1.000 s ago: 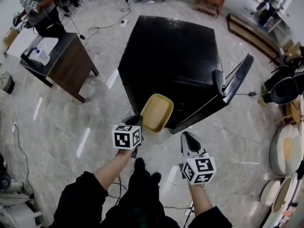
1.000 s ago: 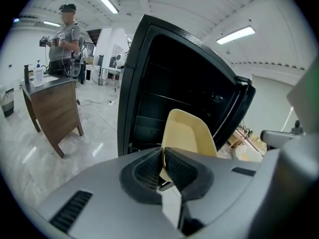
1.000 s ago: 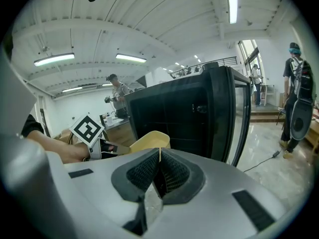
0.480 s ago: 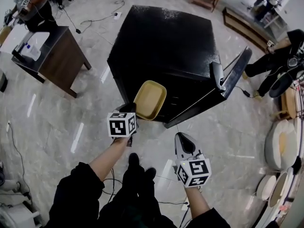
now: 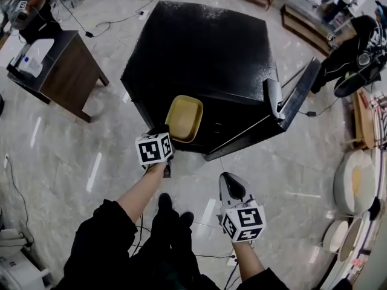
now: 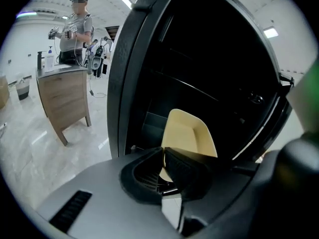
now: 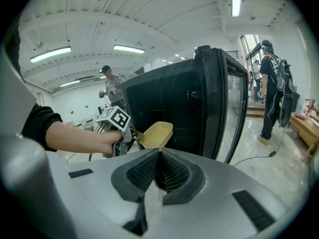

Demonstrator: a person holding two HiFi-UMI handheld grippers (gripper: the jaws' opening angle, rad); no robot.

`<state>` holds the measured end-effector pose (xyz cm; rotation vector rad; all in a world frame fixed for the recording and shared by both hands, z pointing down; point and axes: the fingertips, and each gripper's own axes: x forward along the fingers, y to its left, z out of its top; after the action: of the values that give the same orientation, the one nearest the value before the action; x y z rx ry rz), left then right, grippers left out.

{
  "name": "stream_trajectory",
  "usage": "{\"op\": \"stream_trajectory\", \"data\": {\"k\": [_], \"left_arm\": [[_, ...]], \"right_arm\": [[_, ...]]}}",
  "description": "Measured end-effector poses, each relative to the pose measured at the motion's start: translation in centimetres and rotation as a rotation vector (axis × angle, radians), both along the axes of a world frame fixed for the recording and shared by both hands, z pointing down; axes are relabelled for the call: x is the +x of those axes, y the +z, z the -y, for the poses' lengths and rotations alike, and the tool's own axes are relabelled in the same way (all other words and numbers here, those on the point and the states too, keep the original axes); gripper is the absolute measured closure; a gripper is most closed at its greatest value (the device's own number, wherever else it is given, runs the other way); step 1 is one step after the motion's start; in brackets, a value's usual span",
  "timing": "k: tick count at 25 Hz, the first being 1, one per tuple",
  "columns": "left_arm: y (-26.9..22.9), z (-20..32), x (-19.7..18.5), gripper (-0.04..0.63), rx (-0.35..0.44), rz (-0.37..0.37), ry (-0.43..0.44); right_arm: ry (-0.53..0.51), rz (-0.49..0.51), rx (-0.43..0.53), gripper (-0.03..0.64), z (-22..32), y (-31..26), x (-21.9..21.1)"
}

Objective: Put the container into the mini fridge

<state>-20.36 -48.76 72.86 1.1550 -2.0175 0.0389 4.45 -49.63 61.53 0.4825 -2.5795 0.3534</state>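
A shallow yellow container (image 5: 184, 118) hangs in front of the open black mini fridge (image 5: 199, 59). My left gripper (image 5: 164, 132) is shut on the container's near rim. In the left gripper view the container (image 6: 189, 137) tilts up at the fridge's dark opening (image 6: 199, 83). The fridge door (image 5: 297, 98) stands swung open at the right. My right gripper (image 5: 233, 181) hangs lower right, shut with nothing in it, away from the fridge. The right gripper view shows the container (image 7: 155, 133) and the left gripper's marker cube (image 7: 114, 118) before the fridge (image 7: 174, 103).
A wooden desk (image 5: 60, 71) stands at the left, with a person (image 5: 30, 5) behind it. Another person (image 5: 357, 47) is at the upper right. Cables (image 5: 109, 23) lie on the marble floor. Round cushions (image 5: 357, 186) sit at the right edge.
The left gripper has carried the container up and left, closer to the fridge opening. The right gripper has shifted slightly left and down in the view.
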Motion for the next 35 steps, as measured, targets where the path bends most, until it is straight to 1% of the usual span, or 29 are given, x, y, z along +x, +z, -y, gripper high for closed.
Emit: {"op": "stream_trajectory", "data": {"k": [5, 12, 17, 20, 22, 31, 35], "left_arm": [[1.6, 1.8, -0.7, 0.569, -0.001, -0.033, -0.050], [4.3, 3.2, -1.3, 0.569, -0.039, -0.070, -0.130], [5.9, 4.5, -1.8, 0.569, -0.034, -0.132, -0.194], [6.5, 5.5, -2.1, 0.569, -0.035, -0.144, -0.215], [6.8, 6.2, -2.1, 0.569, -0.021, -0.154, -0.232], [6.7, 8.9, -2.1, 0.569, -0.013, -0.115, -0.223], [6.8, 9.7, -2.3, 0.569, 0.010, -0.122, -0.215]], "right_arm": [[0.020, -0.019, -0.030, 0.581, 0.9, 1.4, 0.5], [0.030, -0.043, -0.061, 0.581, 1.5, 2.9, 0.9], [0.041, -0.054, -0.078, 0.581, 2.2, 3.7, 1.3], [0.046, -0.061, -0.084, 0.581, 2.5, 4.1, 1.6], [0.054, -0.060, -0.095, 0.581, 2.6, 4.2, 1.8], [0.075, -0.061, -0.111, 0.581, 3.3, 4.4, 2.6], [0.077, -0.068, -0.115, 0.581, 3.1, 4.9, 2.8]]}}
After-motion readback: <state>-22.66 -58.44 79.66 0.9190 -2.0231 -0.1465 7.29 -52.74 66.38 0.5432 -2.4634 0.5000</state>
